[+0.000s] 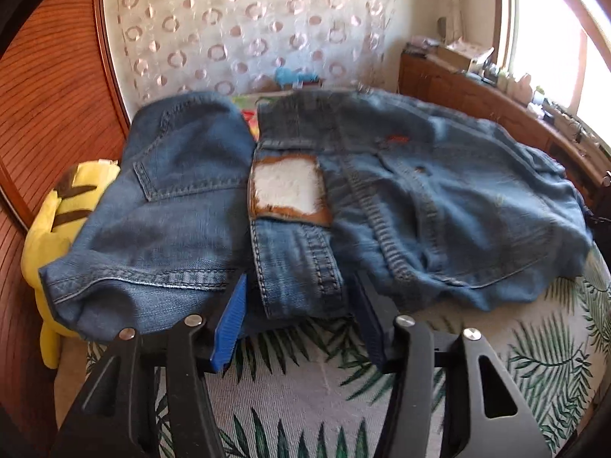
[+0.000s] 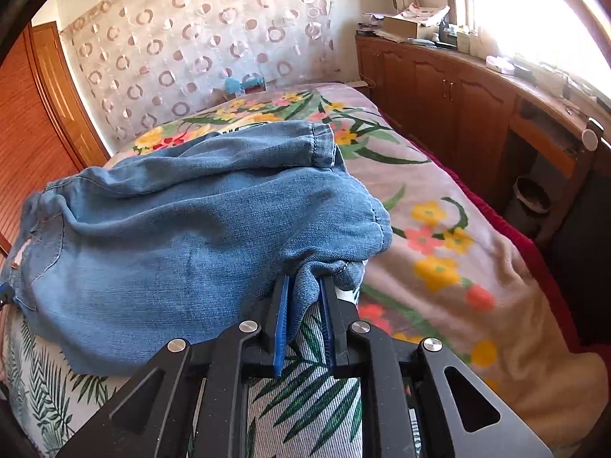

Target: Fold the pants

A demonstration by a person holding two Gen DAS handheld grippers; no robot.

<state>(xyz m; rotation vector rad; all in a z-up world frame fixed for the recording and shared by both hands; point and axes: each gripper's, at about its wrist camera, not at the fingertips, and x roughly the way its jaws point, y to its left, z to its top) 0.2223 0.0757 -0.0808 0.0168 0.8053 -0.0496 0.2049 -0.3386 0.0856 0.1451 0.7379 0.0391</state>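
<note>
The faded blue denim pants (image 1: 305,206) lie half-folded on the leaf-print bedcover (image 1: 496,362), unfinished: the right gripper (image 2: 303,305) pinches their edge, the left gripper (image 1: 301,313) half-open around the waistband.

The right tongs (image 2: 303,305) pinch a bunched fold of the blue jeans (image 2: 191,229) lying on the floral bed (image 2: 439,229)

Daylight from window (image 2: 534,11) at upper right, blown out to white glare. Room bright. Fisheye bends edges; dark vignette in corners. Slight motion blur on left view.
</note>
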